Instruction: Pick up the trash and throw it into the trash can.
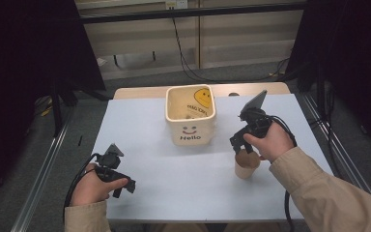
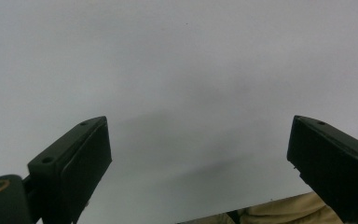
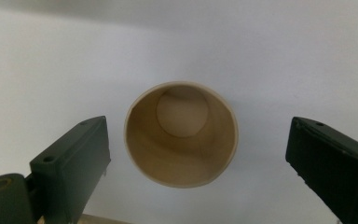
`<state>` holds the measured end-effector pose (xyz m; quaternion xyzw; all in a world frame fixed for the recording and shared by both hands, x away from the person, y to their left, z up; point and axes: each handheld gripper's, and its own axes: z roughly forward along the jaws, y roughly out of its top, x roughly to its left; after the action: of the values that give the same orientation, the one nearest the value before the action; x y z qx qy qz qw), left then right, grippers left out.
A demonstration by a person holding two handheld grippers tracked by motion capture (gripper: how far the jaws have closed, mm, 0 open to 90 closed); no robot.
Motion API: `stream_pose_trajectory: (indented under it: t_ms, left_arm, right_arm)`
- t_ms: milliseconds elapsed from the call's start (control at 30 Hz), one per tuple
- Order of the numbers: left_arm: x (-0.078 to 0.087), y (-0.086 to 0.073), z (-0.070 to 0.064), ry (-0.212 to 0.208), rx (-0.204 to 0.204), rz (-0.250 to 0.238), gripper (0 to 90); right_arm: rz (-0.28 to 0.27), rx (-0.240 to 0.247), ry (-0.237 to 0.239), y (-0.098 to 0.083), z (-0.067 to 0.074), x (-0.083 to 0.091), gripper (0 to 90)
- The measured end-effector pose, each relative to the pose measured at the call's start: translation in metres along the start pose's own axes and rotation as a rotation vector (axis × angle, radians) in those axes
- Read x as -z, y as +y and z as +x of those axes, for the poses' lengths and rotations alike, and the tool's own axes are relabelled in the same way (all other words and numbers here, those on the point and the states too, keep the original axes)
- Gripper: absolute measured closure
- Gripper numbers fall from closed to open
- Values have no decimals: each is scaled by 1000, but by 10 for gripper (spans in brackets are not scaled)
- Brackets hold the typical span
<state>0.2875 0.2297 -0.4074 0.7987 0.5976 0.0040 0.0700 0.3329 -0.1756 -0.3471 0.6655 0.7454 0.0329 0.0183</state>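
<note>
A matt brown paper cup [image 3: 182, 134] stood on the smooth, matt white worktop [image 1: 183, 174] beside a glossy cream plastic bin [image 1: 190, 116].

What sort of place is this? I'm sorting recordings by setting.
Probably a lab recording rig: a white-covered table edged by metal rails, black curtains either side, cables trailing behind.

The cream square plastic bin [image 1: 190, 116], standing near the far edge of the white table sheet [image 1: 140, 145], is showing the word "Hello" in dark letters on its near wall, under a small printed smile. Inside it, a yellow smiley-face sign [image 1: 203, 97] is lying above a line of dark print too small to read.
</note>
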Motion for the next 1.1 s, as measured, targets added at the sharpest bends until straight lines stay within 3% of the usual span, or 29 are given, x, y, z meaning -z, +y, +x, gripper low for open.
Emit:
stream_pose_trajectory:
  t_ms: [500,733,1100]
  left_arm:
    - [2,0,1,2,-6,-4,61]
    - [2,0,1,2,-8,3,61]
    - [2,0,2,12,-14,0,61]
  right_arm:
    - [5,-17,-9,-8,3,-34,79]
    - [18,15,-25,-12,9,-43,130]
    - [-2,-4,2,-9,5,-23,108]
